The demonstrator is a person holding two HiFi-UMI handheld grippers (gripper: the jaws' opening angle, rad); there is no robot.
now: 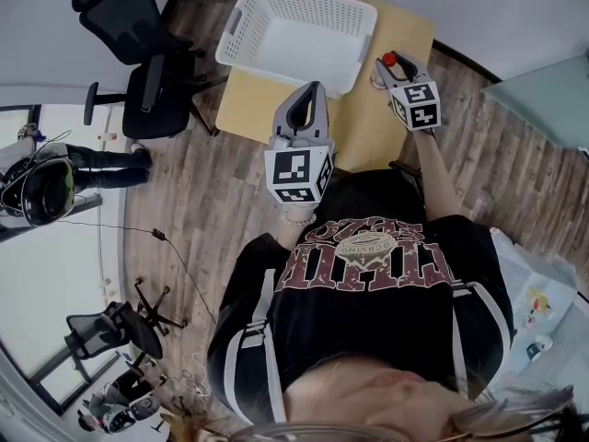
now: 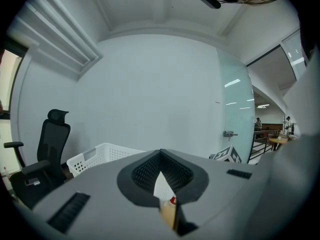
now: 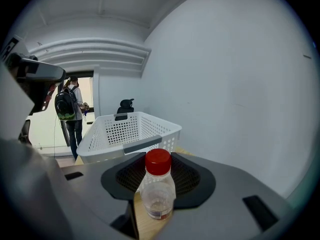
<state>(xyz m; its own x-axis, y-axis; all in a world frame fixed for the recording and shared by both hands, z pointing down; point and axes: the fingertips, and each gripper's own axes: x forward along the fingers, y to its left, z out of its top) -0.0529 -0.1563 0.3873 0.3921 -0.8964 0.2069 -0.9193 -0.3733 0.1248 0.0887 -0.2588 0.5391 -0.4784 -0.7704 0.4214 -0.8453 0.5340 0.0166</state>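
While the person in the black T-shirt (image 1: 368,274) stands at the 6 o'clock edge of the wooden worktop (image 1: 368,132), both hand-held tools reach out over it.

Right claw (image 1: 398,66): narrow setting, closed on the clear bottle (image 1: 388,60) with the red cap. One jaw lies against each side of the bottle body, and the cap rises above the jaw tops. The bottle is upright near the worktop's 3 o'clock edge, at about 2 o'clock from the left claw (image 1: 315,88).

Left claw: jaws drawn together tip to tip, gripping nothing. Only a thin slit remains lower down. Through that slit the left gripper view shows a strip of worktop, a bit of white basket wall and the red cap. This claw hangs over the middle of the worktop and points toward 12 o'clock.

The white perforated basket (image 1: 299,26) occupies the 12 o'clock end of the worktop. It sits near the bottle, at the bottle's 10 o'clock, without touching it.

A black office chair (image 1: 147,72) stands on the wood floor (image 1: 202,210) at 9 o'clock from the worktop. A second person with a backpack (image 1: 55,178) is farther off at 8 o'clock.
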